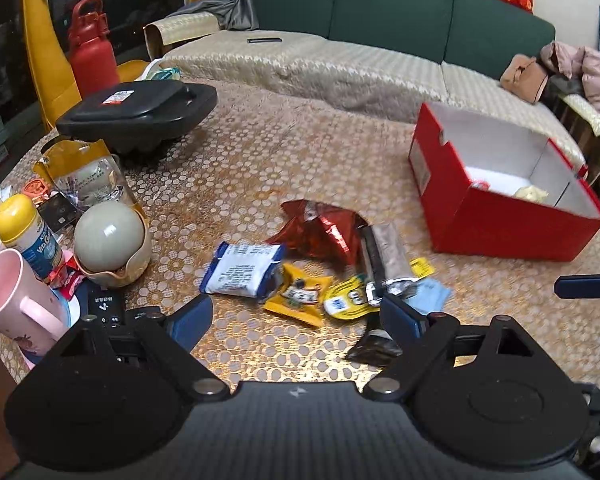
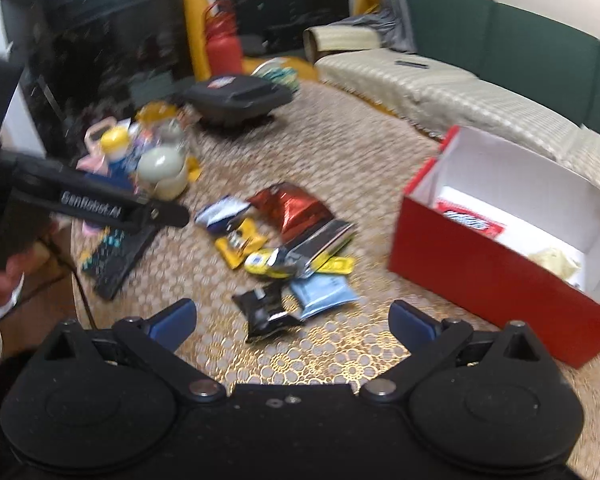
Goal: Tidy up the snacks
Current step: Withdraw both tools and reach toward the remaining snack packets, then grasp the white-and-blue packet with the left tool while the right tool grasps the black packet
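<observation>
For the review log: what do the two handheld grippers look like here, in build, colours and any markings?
Both are matte black. The left gripper and the right gripper each have blue finger pads on black linkage arms with silver pivot pins, above two round black discs. Seen from the right wrist camera, the left unit's body carries white lettering reading GenRobot.AI.

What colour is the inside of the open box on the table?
White inside, red outside; the box shows it best in the right wrist view.
</observation>
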`<state>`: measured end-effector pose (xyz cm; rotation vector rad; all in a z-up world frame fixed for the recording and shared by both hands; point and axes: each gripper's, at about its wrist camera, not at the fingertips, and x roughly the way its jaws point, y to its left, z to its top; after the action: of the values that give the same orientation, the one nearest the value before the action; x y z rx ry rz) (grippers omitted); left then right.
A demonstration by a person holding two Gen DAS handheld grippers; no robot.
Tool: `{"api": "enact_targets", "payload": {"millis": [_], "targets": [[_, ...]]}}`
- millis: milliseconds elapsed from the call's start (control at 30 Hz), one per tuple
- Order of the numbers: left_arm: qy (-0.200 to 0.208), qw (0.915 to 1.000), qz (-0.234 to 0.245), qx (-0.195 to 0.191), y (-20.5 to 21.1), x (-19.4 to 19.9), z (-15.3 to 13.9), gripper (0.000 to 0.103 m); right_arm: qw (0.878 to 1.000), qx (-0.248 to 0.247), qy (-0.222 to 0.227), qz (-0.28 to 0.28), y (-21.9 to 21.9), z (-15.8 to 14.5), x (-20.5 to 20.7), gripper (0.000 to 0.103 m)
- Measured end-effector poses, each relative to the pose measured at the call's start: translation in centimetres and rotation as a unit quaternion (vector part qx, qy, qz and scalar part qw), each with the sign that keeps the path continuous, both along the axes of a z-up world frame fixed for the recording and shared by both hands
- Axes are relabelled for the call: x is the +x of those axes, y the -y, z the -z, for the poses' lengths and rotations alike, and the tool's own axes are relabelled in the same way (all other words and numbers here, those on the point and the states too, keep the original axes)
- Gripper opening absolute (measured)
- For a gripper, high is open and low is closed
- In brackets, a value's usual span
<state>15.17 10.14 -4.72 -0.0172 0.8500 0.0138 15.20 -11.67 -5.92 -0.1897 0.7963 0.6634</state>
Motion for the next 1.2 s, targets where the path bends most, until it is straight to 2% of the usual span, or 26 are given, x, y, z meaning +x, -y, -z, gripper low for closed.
{"api": "enact_targets", "payload": {"millis": [67, 333, 500, 633, 733, 833, 1133, 1200], "targets": [[-0.003, 1.0000, 0.000, 0.005, -0.6, 0.6, 0.7, 0.091, 1.000, -0.010, -0.002, -0.016, -0.8, 0.8, 0.2, 0.101], [-0.038, 0.9991, -0.011, -0.017, -4.6, 5.2, 3.5, 0.091, 0.998, -0.038, -0.008, -0.057, -4.0, 3.4, 1.5, 0.095], [-0.055, 0.9982, -0.002, -0.023, -5.6, 7.9, 5.0, 0.091, 0.996, -0.045, -0.020, -0.076, -5.6, 4.7, 2.8, 0.084], [-0.079, 0.9967, 0.004, -0.022, -5.9, 9.9, 6.5, 0.091, 0.994, -0.051, -0.026, -0.091, -6.7, 5.6, 3.7, 0.080], [-0.092, 0.9950, -0.001, -0.038, -6.4, 11.1, 7.5, 0.091, 0.993, -0.058, -0.029, -0.094, -7.3, 6.2, 4.3, 0.076], [-0.108, 0.9924, 0.000, -0.059, -6.6, 12.0, 8.4, 0.091, 0.993, -0.068, -0.025, -0.092, -7.8, 6.9, 4.7, 0.073], [-0.122, 0.9900, -0.013, -0.069, -6.6, 13.2, 9.3, 0.090, 0.992, -0.074, -0.026, -0.098, -8.3, 7.7, 5.2, 0.061], [-0.122, 0.9898, -0.019, -0.070, -6.8, 13.2, 9.3, 0.082, 0.992, -0.076, -0.029, -0.099, -8.3, 7.8, 5.3, 0.058]]}}
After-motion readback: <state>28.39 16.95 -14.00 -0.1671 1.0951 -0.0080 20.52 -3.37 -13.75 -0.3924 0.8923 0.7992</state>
